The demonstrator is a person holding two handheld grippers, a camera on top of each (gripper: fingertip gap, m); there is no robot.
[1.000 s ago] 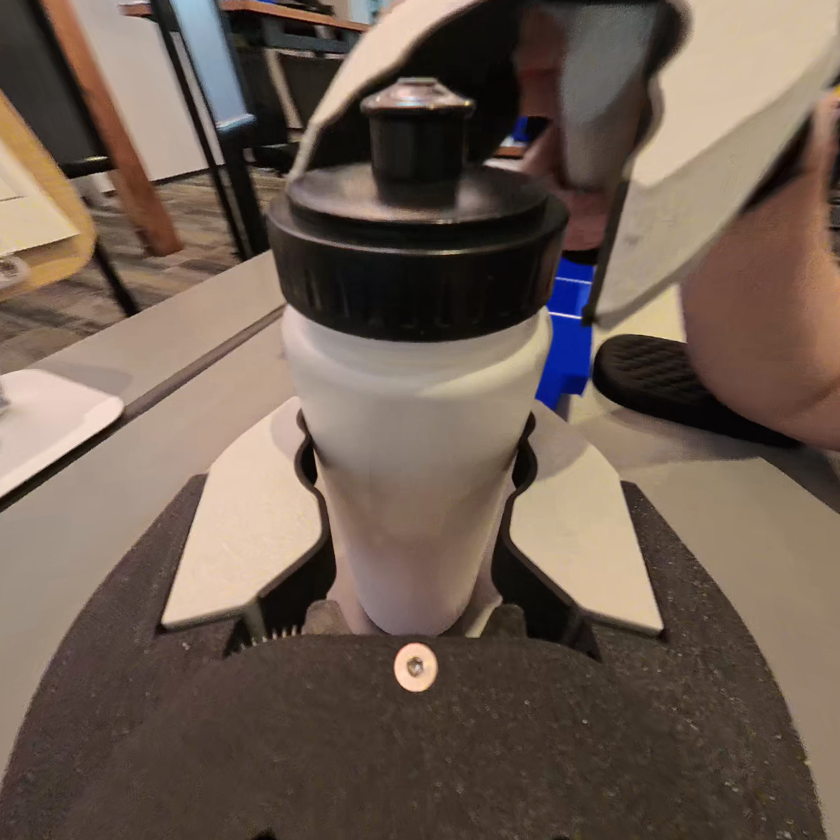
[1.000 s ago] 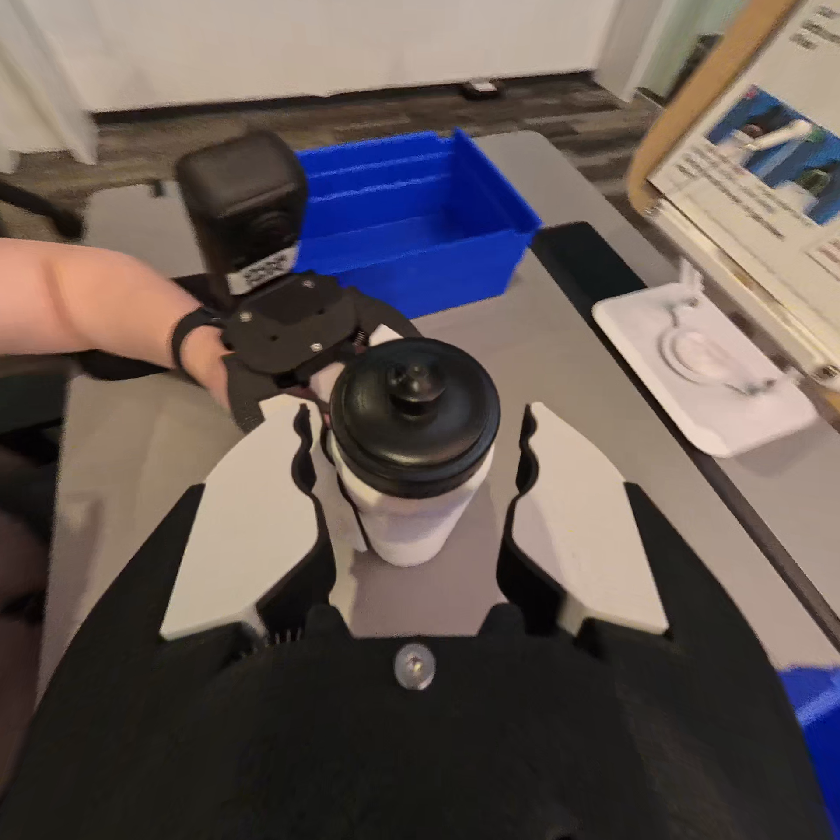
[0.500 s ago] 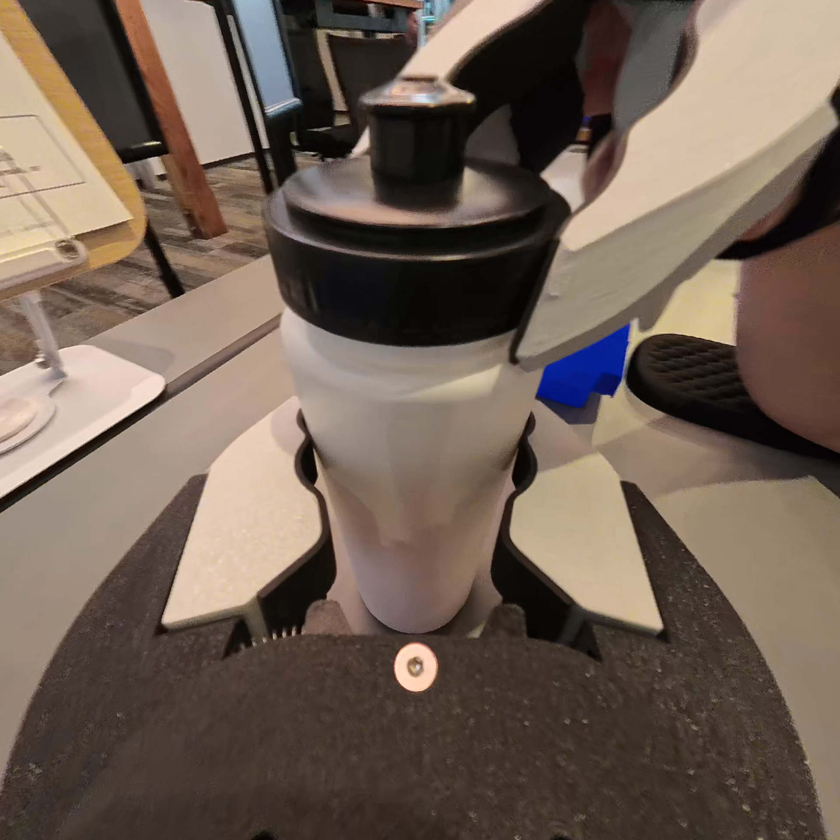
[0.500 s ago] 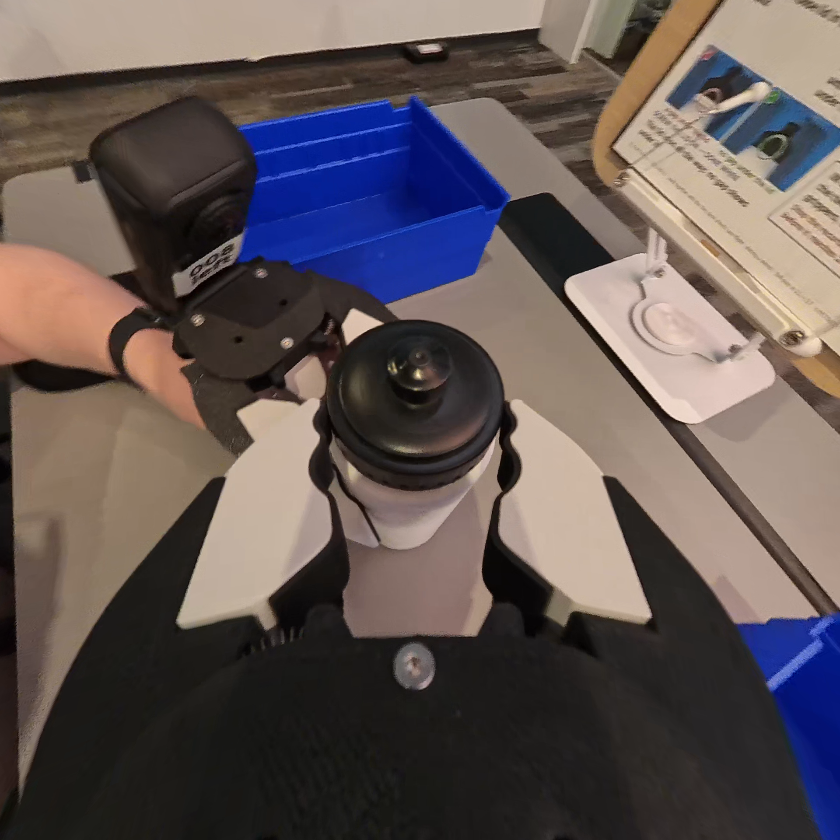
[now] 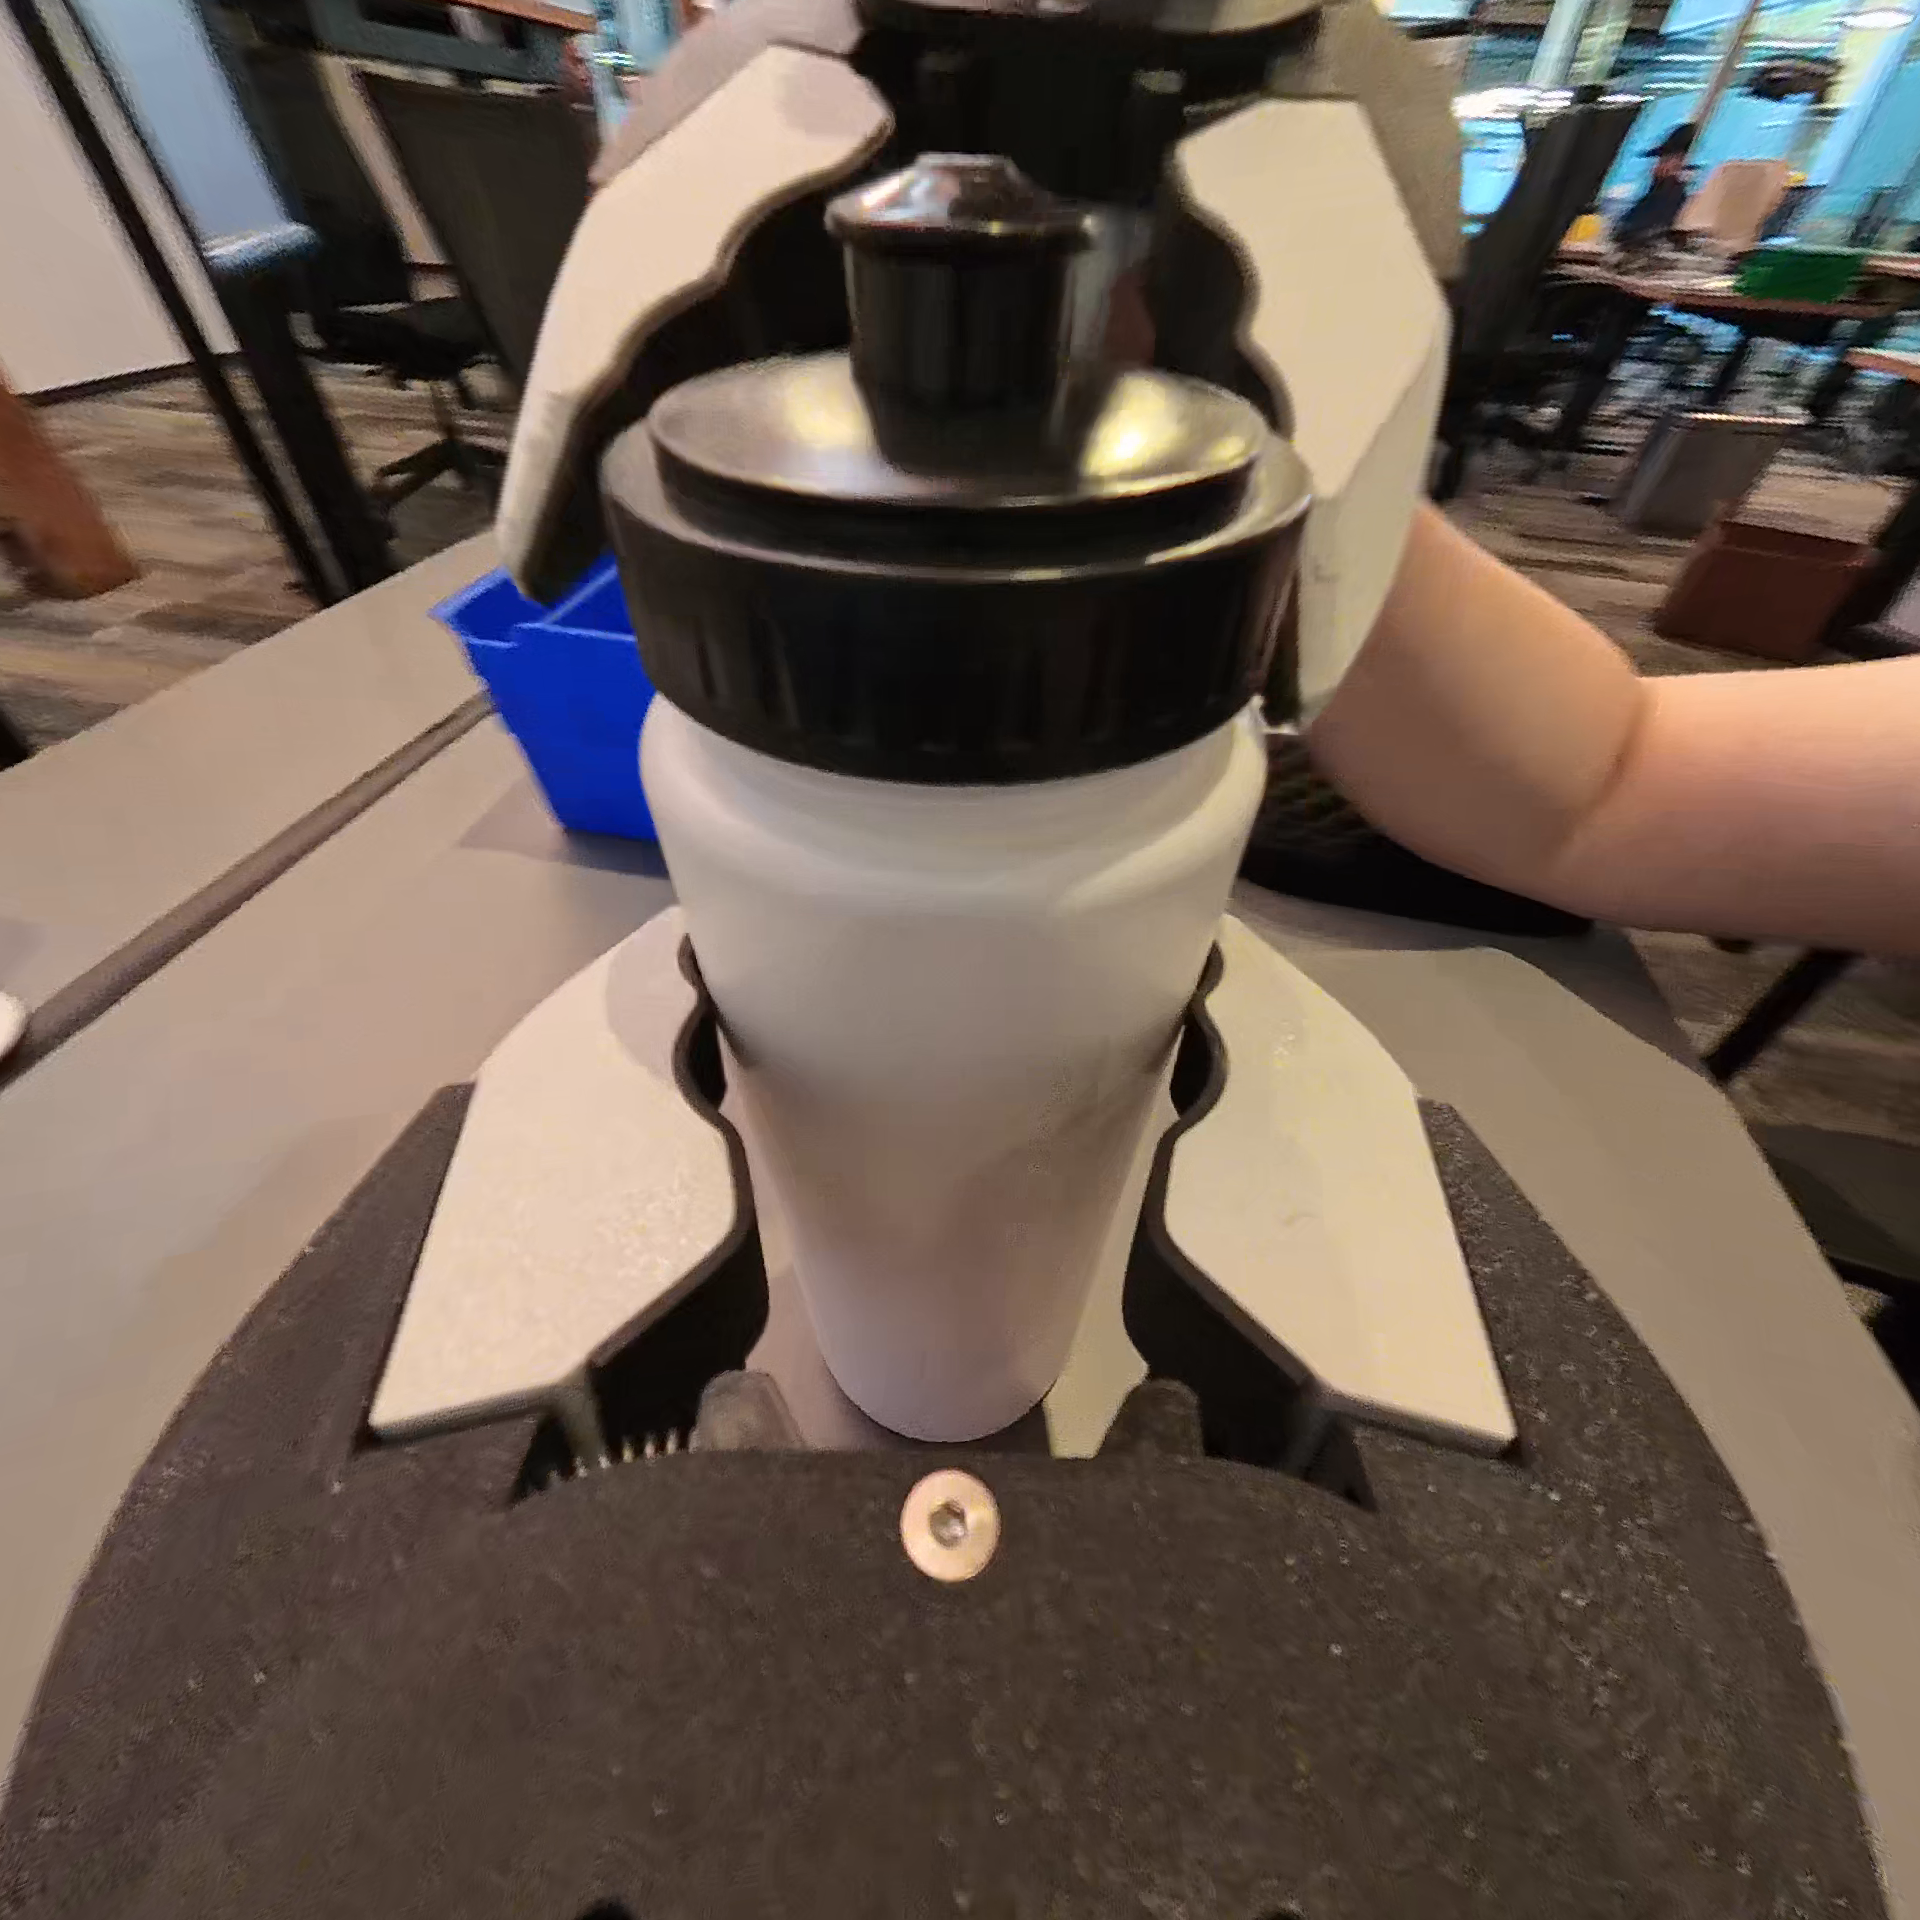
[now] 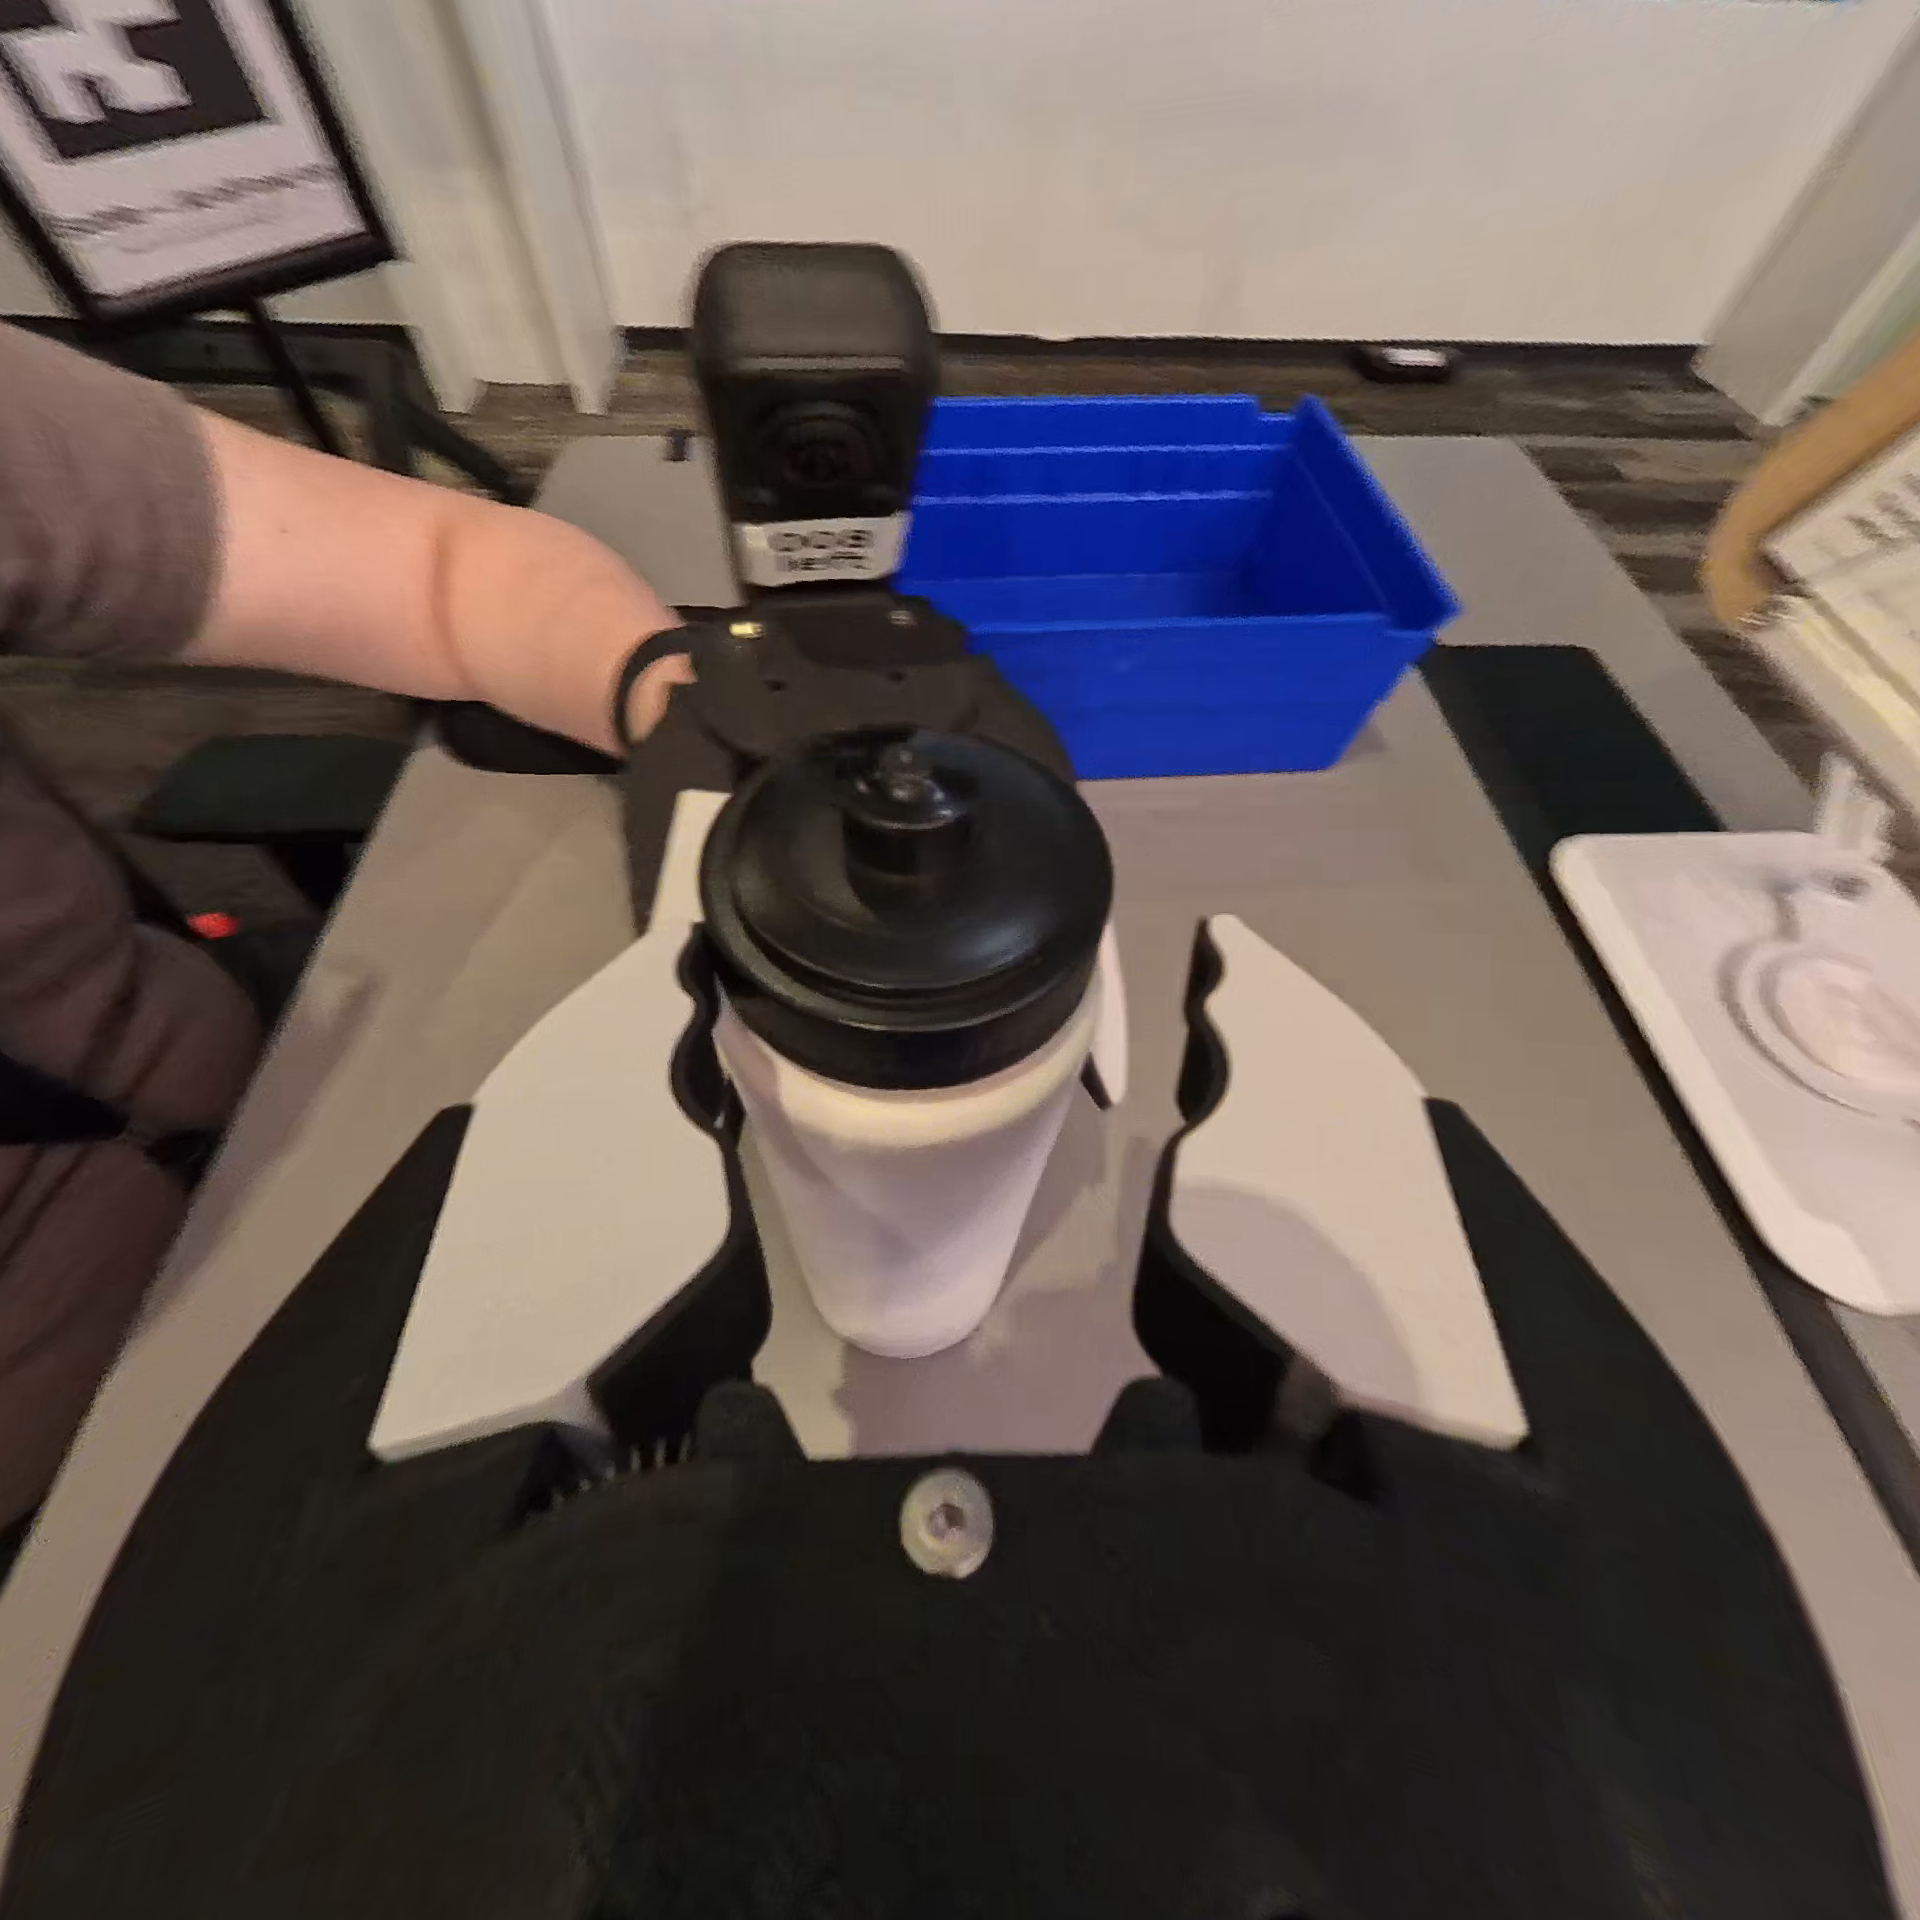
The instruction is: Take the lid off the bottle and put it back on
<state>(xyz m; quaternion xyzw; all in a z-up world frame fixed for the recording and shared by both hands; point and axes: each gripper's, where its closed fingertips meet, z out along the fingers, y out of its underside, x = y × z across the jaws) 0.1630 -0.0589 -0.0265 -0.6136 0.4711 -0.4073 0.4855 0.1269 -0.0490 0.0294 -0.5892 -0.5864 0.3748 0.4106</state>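
A white bottle with a black screw lid and a spout stands upright on the grey table. My left gripper is shut on the bottle's body, below the lid. In the right wrist view the lid sits on the bottle. My right gripper is open around the lid from above. Its left finger is next to the rim and its right finger stands clear. Its grey fingers flank the lid in the left wrist view.
A blue bin stands on the table beyond the bottle and also shows in the left wrist view. A white stand base lies at the right. A person's forearm reaches in over a black pad.
My right gripper closed on the lid, swung round the bottle's axis, and now stands open around it. My left gripper has kept its hold on the bottle.
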